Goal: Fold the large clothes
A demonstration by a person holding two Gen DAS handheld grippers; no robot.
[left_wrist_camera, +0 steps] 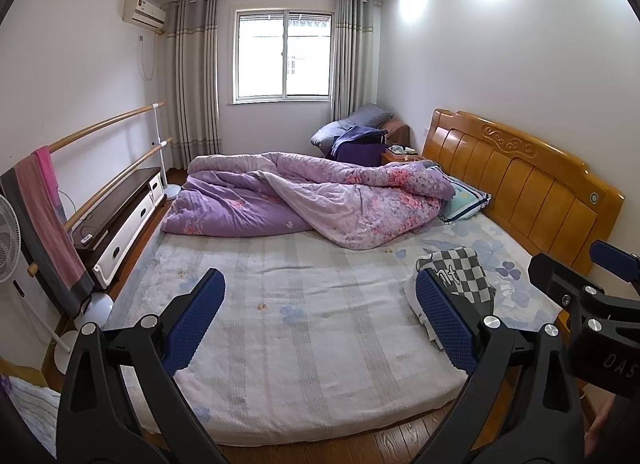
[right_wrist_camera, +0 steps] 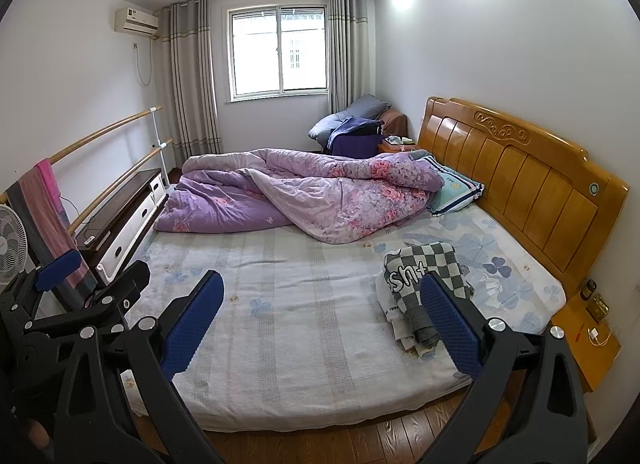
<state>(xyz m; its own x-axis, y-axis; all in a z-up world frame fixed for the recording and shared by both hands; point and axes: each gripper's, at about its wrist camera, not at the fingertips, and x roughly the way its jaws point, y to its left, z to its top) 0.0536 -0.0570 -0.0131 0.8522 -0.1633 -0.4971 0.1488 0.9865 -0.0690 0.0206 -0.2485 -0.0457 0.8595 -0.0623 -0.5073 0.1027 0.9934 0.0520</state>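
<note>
A wide bed (left_wrist_camera: 304, 344) fills the room, its pale sheet printed with faint stripes and blue leaf shapes, and both grippers hang above its near edge. Behind it on the right stands a carved wooden headboard (left_wrist_camera: 520, 187). A purple flowered quilt (left_wrist_camera: 304, 191) lies bunched across the far half of the bed, covering part of a striped pillow (left_wrist_camera: 466, 199) whose round logo is too small to read.

The clothes (right_wrist_camera: 424, 288) sit in a small folded stack on the right side of the bed, near the headboard and well apart from the quilt — a grey-and-white checked piece on top, white fabric under it. Large white letters on the checked piece read roughly "sht" from the right wrist view; from the left wrist view only "nt" shows, the rest cut off by a blue pad. Small print on the white layer cannot be made out.

The left gripper (left_wrist_camera: 320, 320) has its jaws spread wide with nothing between them. The right gripper (right_wrist_camera: 322, 322) is likewise spread wide and empty; its right pad overlaps the stack only in line of sight. On the right gripper's body, seen from the left wrist view, white letters read "DAS" before the frame edge cuts them off.
</note>
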